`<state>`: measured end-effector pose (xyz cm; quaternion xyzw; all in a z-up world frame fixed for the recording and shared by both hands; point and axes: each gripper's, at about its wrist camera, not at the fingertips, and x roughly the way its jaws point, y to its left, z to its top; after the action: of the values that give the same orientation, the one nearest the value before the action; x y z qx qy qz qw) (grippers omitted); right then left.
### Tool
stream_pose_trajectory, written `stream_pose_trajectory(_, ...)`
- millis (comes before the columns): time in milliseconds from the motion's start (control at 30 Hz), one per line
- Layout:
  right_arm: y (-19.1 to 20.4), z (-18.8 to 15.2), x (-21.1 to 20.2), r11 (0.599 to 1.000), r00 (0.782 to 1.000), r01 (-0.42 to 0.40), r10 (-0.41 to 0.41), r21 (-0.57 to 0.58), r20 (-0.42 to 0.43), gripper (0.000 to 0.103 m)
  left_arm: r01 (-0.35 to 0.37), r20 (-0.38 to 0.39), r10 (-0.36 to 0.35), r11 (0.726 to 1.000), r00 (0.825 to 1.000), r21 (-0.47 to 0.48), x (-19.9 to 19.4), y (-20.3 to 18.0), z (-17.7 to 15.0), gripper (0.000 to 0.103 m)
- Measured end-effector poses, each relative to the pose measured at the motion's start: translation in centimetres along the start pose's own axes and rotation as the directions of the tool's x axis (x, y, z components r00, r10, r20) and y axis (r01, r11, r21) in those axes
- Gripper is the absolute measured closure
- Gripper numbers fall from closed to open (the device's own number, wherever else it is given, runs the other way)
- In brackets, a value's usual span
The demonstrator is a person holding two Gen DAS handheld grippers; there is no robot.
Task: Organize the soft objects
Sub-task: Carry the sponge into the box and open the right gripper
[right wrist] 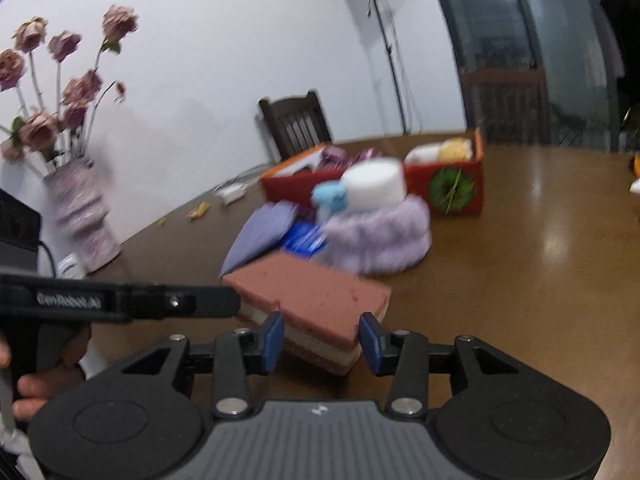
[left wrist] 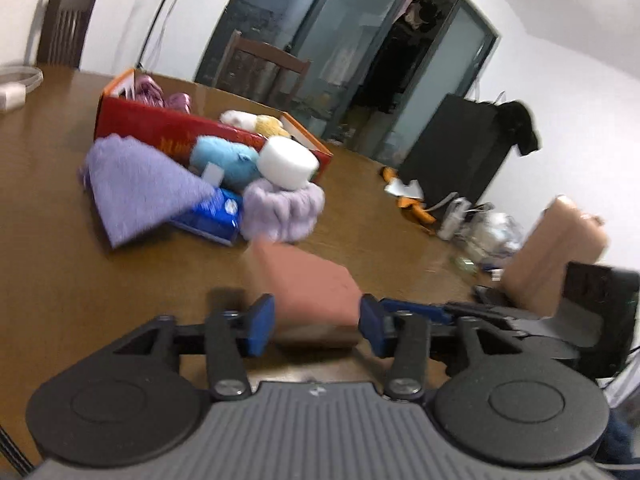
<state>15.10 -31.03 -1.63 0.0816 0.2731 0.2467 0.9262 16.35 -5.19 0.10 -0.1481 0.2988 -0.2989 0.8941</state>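
- Right gripper (right wrist: pixel 322 344): pads pinch the near end of the sponge (right wrist: pixel 308 296).
- Left gripper (left wrist: pixel 316 326): sponge between pads; blur hides whether they press.
- Sponge's long axis runs away from both, toward the red box (right wrist: pixel 416 184) by the table's (right wrist: pixel 540 280) far edge.

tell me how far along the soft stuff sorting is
Done: pink fluffy items and a white and yellow plush already lie in the red cardboard box. In hand: a brown-topped layered sponge block sits between both tongs, left and right; grip unclear. Left: purple towel, blue plush, white foam cylinder, lilac fuzzy ring, blue packet wait outside.
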Motion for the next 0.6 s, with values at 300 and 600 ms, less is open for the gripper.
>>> stream_pose_trajectory(300, -0.3, 0.3, 0.0, 0.997, 0.999, 0.037, -0.038, 0.064, 0.011, 0.061, -0.049, 0.027, 0.05, 0.997, 0.998, -0.059, 0.5, 2.2, 0.6, 0.054)
stream_pose_trajectory(600, -2.5, 0.6, 2.9, 0.981, 1.0, 0.002, 0.004, 0.196, -0.03, 0.061, -0.033, -0.018, 0.031, 0.995, 0.999, -0.093, 3.2, 3.9, 1.5, 0.072)
